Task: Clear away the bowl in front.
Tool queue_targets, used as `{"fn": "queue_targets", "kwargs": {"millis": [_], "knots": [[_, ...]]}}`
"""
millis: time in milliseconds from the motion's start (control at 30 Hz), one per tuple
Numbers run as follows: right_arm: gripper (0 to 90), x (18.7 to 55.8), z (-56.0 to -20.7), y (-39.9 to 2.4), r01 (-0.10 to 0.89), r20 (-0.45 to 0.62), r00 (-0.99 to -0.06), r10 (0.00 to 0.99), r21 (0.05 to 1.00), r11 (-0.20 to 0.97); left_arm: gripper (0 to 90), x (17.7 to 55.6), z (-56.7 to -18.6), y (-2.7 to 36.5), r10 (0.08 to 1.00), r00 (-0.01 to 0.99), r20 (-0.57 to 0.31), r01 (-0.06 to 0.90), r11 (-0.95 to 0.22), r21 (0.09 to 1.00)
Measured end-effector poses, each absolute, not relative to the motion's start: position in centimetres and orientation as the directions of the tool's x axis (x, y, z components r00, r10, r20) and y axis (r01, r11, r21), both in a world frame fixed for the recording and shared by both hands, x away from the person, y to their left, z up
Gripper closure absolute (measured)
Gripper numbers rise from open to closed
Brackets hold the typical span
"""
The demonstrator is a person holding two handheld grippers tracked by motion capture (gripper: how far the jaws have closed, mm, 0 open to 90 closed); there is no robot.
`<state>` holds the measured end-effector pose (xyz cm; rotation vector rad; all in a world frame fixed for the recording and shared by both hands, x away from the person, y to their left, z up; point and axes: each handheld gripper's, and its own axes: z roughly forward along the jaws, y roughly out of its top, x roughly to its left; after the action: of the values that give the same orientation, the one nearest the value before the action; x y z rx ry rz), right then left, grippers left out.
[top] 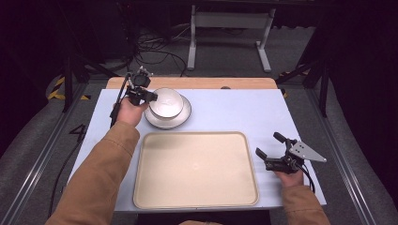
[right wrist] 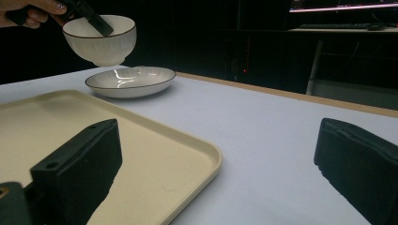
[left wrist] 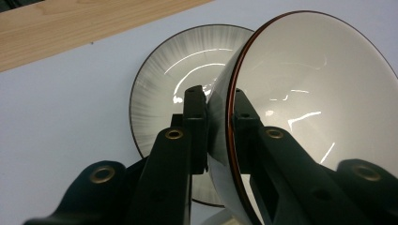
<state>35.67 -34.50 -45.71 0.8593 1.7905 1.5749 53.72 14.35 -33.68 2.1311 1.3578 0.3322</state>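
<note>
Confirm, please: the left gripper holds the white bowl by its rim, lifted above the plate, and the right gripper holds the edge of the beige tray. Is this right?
Not quite. The right gripper holds nothing: its jaws stand open beside the beige tray, as the right gripper view shows. The rest is right: the left gripper clamps the white bowl by its rim above the plate.

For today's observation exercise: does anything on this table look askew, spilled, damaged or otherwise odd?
Nothing is spilled or broken. The one unusual thing is the bowl: the left gripper pinches its rim, holding it in the air above the plate. The tray lies square and bare.
</note>
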Motion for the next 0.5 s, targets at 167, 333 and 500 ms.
{"fn": "queue_targets", "kwargs": {"millis": [167,333,500], "knots": [[1.7,35.7,-45.7,-34.5,0.081,-0.02,-0.613,0.79,0.993,0.088,81.5,53.3,-32.9,14.0,0.874,0.479,-0.082,0.731,-0.345,0.589],[1.7,35.7,-45.7,-34.5,0.082,-0.02,-0.613,0.79,0.993,0.088,81.6,52.5,-32.2,13.6,0.853,0.516,-0.079,0.719,-0.381,0.582],[1.8,35.7,-45.7,-34.5,0.082,-0.02,-0.612,0.79,0.993,0.088,81.5,51.8,-31.9,13.1,0.831,0.551,-0.073,0.701,-0.414,0.58]]}}
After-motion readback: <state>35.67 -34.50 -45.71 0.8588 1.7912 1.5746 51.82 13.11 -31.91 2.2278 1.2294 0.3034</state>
